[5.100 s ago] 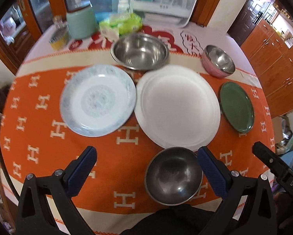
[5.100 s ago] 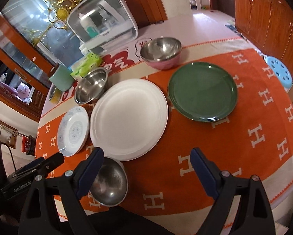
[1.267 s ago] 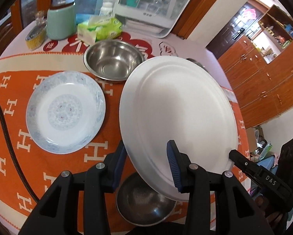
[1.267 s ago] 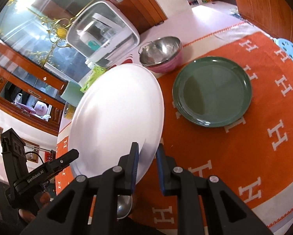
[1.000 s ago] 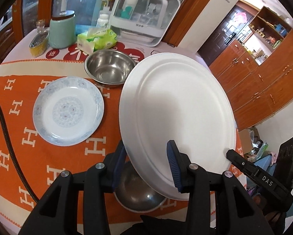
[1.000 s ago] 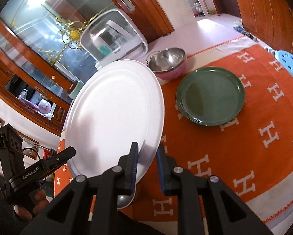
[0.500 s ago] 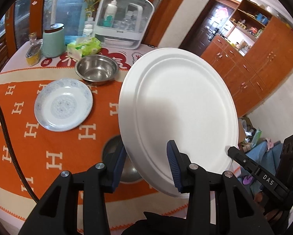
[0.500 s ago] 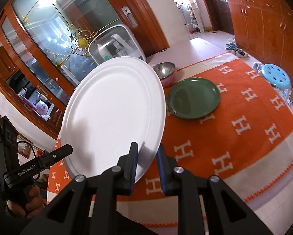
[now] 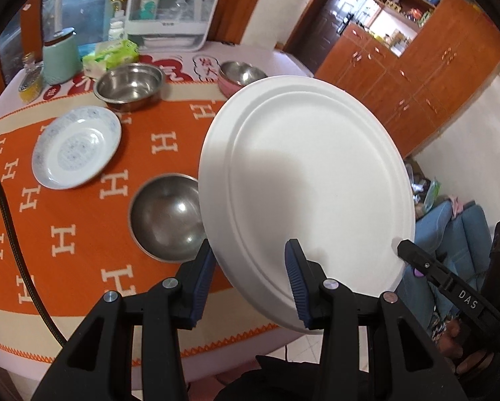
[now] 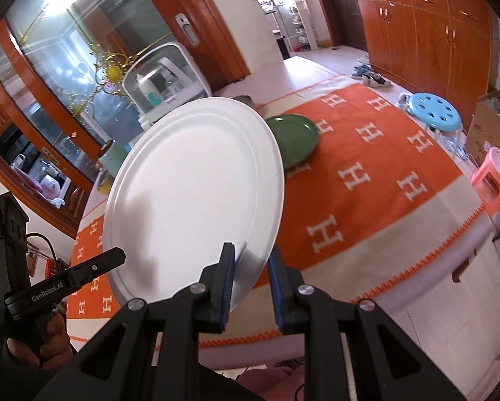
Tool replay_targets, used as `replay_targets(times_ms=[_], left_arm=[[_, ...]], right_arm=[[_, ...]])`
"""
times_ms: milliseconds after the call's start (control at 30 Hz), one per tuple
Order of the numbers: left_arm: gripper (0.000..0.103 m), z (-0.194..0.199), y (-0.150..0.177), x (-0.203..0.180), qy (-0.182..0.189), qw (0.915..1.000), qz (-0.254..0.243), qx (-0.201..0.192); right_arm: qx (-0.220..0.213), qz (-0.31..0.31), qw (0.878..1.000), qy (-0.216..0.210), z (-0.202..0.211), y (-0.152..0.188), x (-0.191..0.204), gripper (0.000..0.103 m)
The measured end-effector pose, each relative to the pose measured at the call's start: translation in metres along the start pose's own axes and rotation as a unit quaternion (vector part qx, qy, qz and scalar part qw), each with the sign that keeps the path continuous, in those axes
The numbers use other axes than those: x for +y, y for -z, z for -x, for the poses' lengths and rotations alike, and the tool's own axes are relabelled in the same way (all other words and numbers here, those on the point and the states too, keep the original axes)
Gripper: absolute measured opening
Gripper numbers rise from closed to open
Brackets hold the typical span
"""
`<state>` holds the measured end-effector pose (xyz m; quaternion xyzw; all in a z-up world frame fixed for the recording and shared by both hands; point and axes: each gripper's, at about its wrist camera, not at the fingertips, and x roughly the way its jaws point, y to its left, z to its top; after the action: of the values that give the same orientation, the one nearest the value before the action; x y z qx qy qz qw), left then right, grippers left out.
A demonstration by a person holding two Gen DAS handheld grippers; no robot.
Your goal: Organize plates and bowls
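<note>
A large white plate (image 9: 313, 187) is held tilted in the air above the table's near edge; it also shows in the right wrist view (image 10: 196, 193). My left gripper (image 9: 250, 284) is shut on its near rim. My right gripper (image 10: 250, 270) is shut on its opposite rim. On the orange cloth lie a blue-patterned plate (image 9: 76, 147), a steel bowl (image 9: 166, 217) close by, a larger steel bowl (image 9: 129, 85), a pink-sided steel bowl (image 9: 240, 77) and a green plate (image 10: 295, 138), partly hidden behind the white plate.
At the table's back stand a white dish rack (image 9: 173, 10), a mint canister (image 9: 61, 56), a green tissue pack (image 9: 111, 55) and a small jar (image 9: 31, 80). Blue (image 10: 433, 112) and pink (image 10: 494, 173) stools stand on the floor at the right.
Both grippers have lifted the white plate higher and pulled it toward the table's near edge, a little to the right. The small steel bowl now lies uncovered.
</note>
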<state>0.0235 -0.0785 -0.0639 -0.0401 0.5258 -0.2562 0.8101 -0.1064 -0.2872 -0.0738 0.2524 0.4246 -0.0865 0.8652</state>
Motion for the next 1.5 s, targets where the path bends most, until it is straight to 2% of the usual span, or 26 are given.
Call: replay_targets(times_ms=[267,533,933,1133,1500], left_arm=[[0.040,-0.035,0.013,-0.025,-0.012,0.9987,-0.021,0.045],[0.040,-0.075,0.020,-0.038,-0.028,0.9958,-0.018,0.084],[0.040,-0.125,0.026,-0.035,-0.073,0.9840,-0.009,0.162],[0.040,-0.139,0.031,-0.026,-0.076,0.9785,0.006,0.191],[0.040,-0.148,0.035,-0.012,-0.096,0.9748,0.029,0.199]], right_arm=[[0.041,-0.031,0.999,0.017,-0.011,0.008,-0.035,0.019],[0.089,-0.042,0.995,0.028,-0.035,0.006,-0.060,0.020],[0.193,-0.050,0.979,0.039,-0.093,0.003,-0.083,0.021],[0.237,-0.035,0.970,0.053,-0.116,0.004,-0.082,0.023],[0.273,0.020,0.960,0.064,-0.140,0.008,-0.071,0.028]])
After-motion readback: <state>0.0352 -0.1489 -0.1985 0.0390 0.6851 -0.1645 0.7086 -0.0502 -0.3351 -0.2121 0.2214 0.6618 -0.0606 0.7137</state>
